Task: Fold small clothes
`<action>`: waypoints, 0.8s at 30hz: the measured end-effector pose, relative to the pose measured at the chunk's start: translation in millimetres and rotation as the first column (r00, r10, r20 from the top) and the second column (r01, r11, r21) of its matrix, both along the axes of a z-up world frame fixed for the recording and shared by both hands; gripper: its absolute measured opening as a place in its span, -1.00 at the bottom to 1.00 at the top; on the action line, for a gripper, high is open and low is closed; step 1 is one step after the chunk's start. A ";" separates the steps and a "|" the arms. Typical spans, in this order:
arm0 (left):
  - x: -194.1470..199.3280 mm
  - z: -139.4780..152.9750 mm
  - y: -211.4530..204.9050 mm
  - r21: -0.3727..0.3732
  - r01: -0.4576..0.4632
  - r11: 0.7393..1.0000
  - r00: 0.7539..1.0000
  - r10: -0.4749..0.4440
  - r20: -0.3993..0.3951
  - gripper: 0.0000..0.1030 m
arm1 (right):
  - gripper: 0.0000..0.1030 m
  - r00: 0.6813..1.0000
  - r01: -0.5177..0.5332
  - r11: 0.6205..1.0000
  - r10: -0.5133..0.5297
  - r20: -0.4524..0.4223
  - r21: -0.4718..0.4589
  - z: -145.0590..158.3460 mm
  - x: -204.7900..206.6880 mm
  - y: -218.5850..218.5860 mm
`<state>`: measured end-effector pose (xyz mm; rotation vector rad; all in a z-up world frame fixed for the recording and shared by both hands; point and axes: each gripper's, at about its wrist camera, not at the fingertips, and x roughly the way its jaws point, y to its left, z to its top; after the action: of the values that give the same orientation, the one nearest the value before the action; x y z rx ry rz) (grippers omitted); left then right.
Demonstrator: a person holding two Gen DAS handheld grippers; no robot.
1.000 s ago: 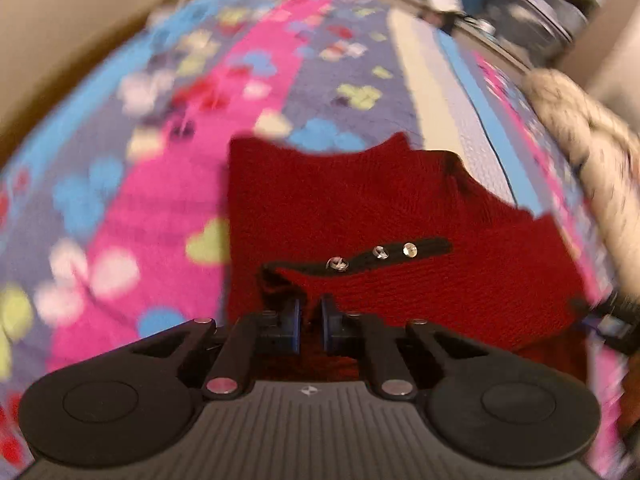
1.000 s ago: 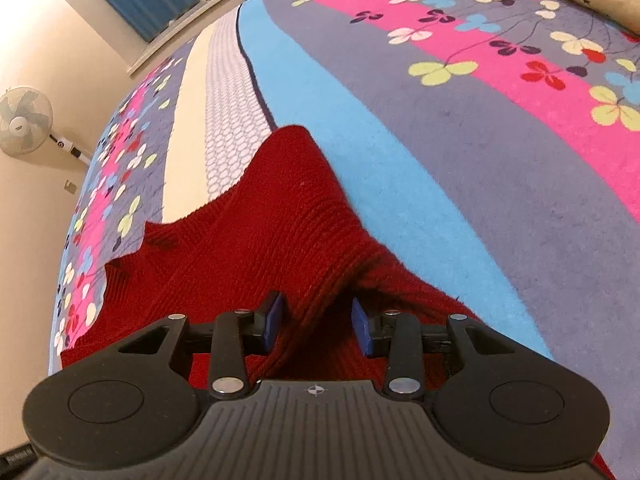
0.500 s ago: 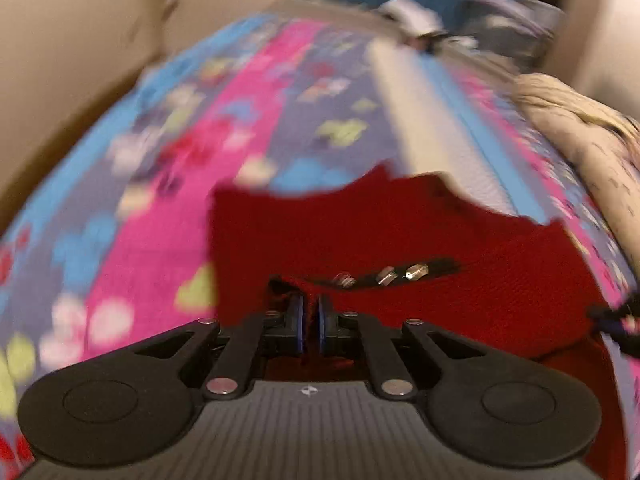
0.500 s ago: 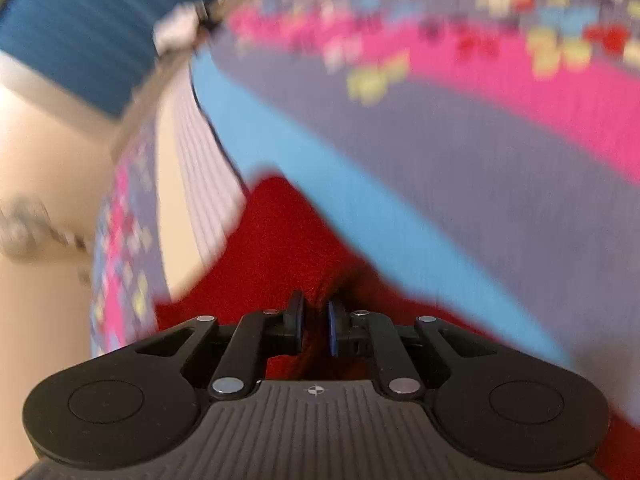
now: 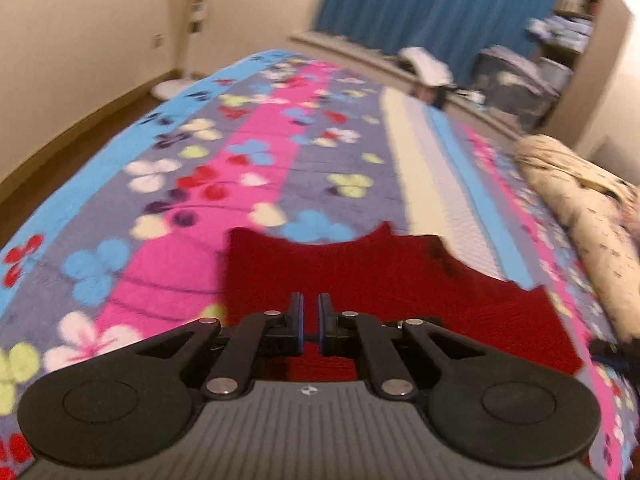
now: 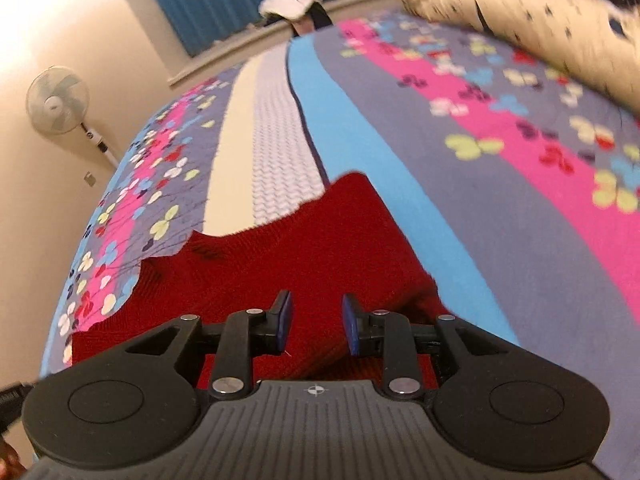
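A red knit garment point(image 5: 380, 272) lies spread on the flowered bedspread point(image 5: 260, 152), its scalloped edge on the far side. My left gripper point(image 5: 310, 316) is shut at the garment's near edge, and red fabric runs right up to and under its pads; the pinch itself is partly hidden. In the right wrist view the same garment point(image 6: 300, 248) lies on the blue and white stripes. My right gripper point(image 6: 316, 320) hovers over its near part with its jaws opening. Red knit shows in the gap, and the pads do not press on it.
A cream patterned bolster point(image 5: 580, 220) lies along the bed's right side, also in the right wrist view point(image 6: 520, 8). A standing fan point(image 6: 58, 100) is by the wall on the left. White clothes point(image 5: 424, 66) and blue curtains point(image 5: 420, 8) are beyond the bed's far end.
My right gripper closed on a fold of the garment, then spread its jaws again and rose. Both views have tipped upward, and the black studded strip has dropped out of the left view.
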<state>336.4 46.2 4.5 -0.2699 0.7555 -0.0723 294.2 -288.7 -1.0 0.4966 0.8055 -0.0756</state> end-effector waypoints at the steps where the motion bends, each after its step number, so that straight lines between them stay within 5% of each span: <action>1: -0.6 -1.8 -6.3 0.009 0.027 1.000 1.000 -0.027 -0.002 -0.84 | -0.40 0.999 -0.016 0.999 0.017 0.031 -0.034 3.1 -0.2 1.3; 4: 3.7 -17.5 -23.3 0.094 0.081 0.992 0.994 -0.073 -0.079 -0.84 | -0.14 0.996 -0.054 0.988 0.063 0.055 -0.146 1.3 8.8 5.5; 7: 10.7 -44.5 -26.1 0.192 0.073 0.979 0.972 -0.026 -0.235 -0.80 | 0.03 0.989 -0.102 0.995 0.099 -0.114 -0.015 -33.9 32.3 -6.1; 9: 11.1 -44.2 -16.8 0.143 0.043 0.989 0.973 -0.009 -0.231 -0.79 | -0.05 0.979 -0.017 0.995 0.037 -0.201 0.099 -55.4 35.5 -24.6; 12: 8.8 -30.9 -6.2 0.059 0.006 0.998 0.986 0.004 -0.169 -0.66 | -0.07 0.983 -0.039 0.997 0.051 -0.174 0.072 -44.7 36.1 -23.8; 14: 8.2 -27.7 -3.8 0.017 -0.001 1.000 0.989 0.003 -0.145 -0.08 | -0.05 0.987 -0.053 0.998 0.059 -0.152 0.040 -38.9 34.2 -19.3; 16: 9.0 -30.5 -7.8 -0.001 0.009 1.000 0.988 -0.009 -0.151 0.16 | -0.05 0.986 -0.062 0.998 0.066 -0.150 0.029 -38.5 34.0 -17.0; 21: 11.3 -46.6 -20.0 0.023 0.043 0.999 0.977 -0.037 -0.212 0.11 | -0.05 0.988 -0.058 0.998 0.058 -0.140 0.004 -37.1 33.6 -13.0; 24: 10.5 -51.2 -28.4 0.108 0.059 0.992 0.983 -0.039 -0.180 -0.28 | -0.05 0.990 -0.057 0.998 0.056 -0.132 -0.007 -35.1 32.5 -12.1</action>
<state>347.0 17.8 -46.8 -0.1515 0.9410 -0.0521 326.7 -300.8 -36.1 0.4615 0.9477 -0.0606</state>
